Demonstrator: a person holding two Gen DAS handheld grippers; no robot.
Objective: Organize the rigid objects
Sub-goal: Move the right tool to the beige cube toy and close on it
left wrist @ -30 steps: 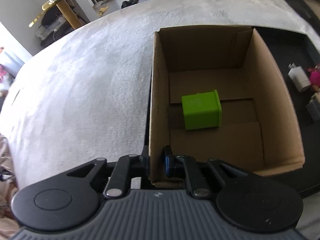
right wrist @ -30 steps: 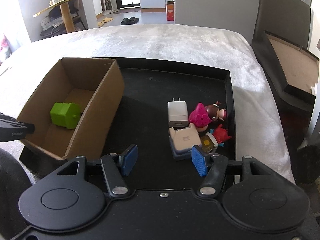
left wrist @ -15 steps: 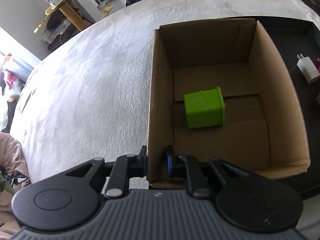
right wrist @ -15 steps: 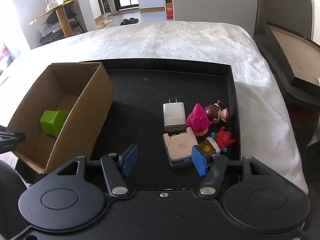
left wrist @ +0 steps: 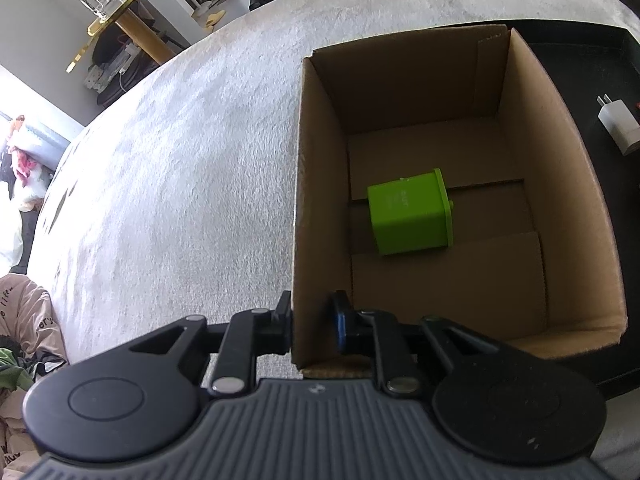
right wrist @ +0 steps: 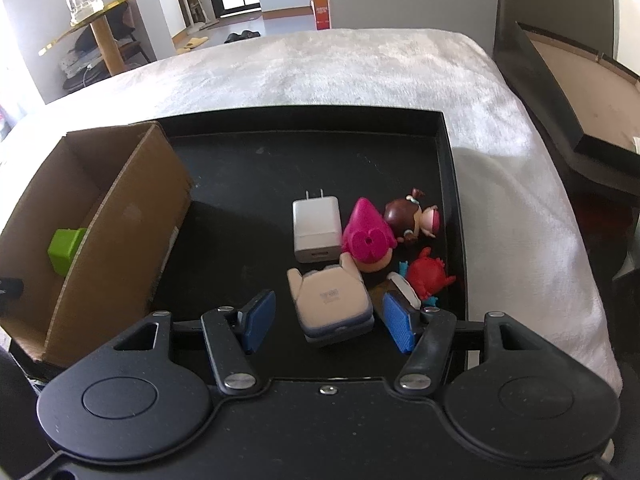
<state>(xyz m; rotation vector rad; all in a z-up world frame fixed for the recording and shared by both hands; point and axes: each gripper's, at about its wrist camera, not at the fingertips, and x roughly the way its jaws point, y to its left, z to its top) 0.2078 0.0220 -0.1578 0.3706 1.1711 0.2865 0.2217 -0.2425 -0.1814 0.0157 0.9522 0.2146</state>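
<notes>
Left wrist view shows your left gripper straddling the near-left wall of the cardboard box. One finger sits outside the wall and one inside. Its jaws have just been opening a little, and the inside pad stands a bit off the wall, so it no longer pinches the box. The green block lies on the box floor, near the middle.

Right wrist view shows your right gripper with its blue pads wide apart. The beige and blue gadget sits between them, and neither pad touches it. Just beyond it, on the black tray, lie the white charger, the pink toy, the brown-haired doll and the red toy. The box stands at the left of the tray.
</notes>
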